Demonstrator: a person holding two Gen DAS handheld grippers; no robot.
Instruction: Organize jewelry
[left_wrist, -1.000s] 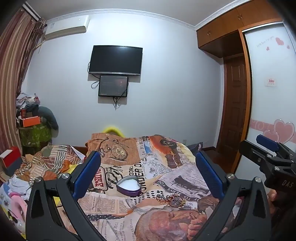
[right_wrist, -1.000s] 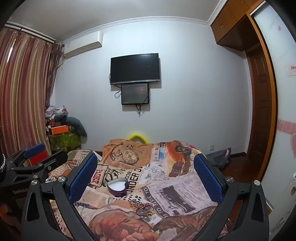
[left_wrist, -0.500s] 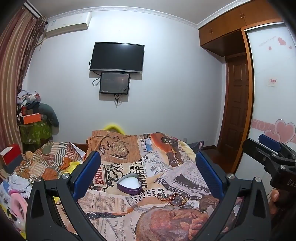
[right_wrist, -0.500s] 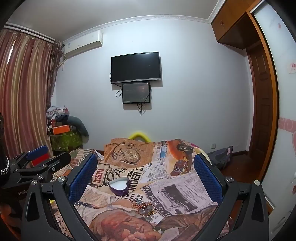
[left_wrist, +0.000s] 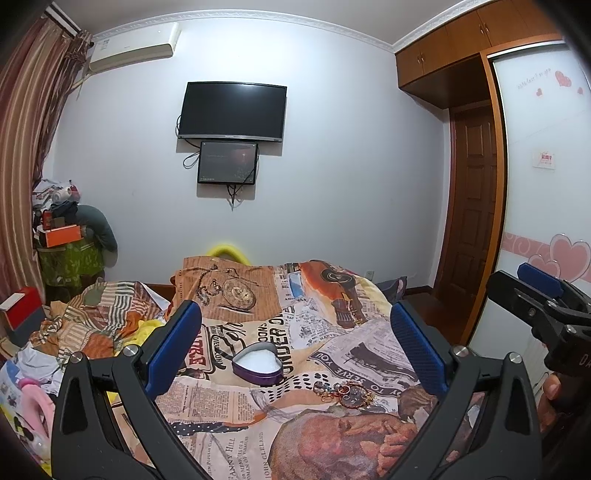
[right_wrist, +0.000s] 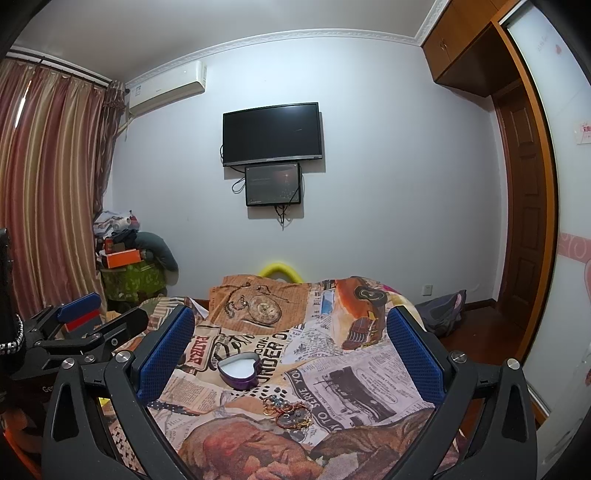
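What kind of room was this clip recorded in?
A bedroom, most likely: a bed under a newspaper-print bedspread, a wall-mounted TV, and a built-in wardrobe beside the door.

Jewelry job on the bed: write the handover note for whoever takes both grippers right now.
Left gripper: fingers wide open, holding nothing, raised above the bed.
Right gripper: the same, open and empty.
Heart-shaped box: purple, lid off, white lining showing, nothing visible inside; it sits on the newspaper-print bedspread.
Jewelry pile: a tangled heap of rings and chains on the bedspread, just in front and to the right of the box, not touching it.
Done: nothing picked up.
Left: pick the pieces out of the pile and place them in the box. No lid is visible in either view.
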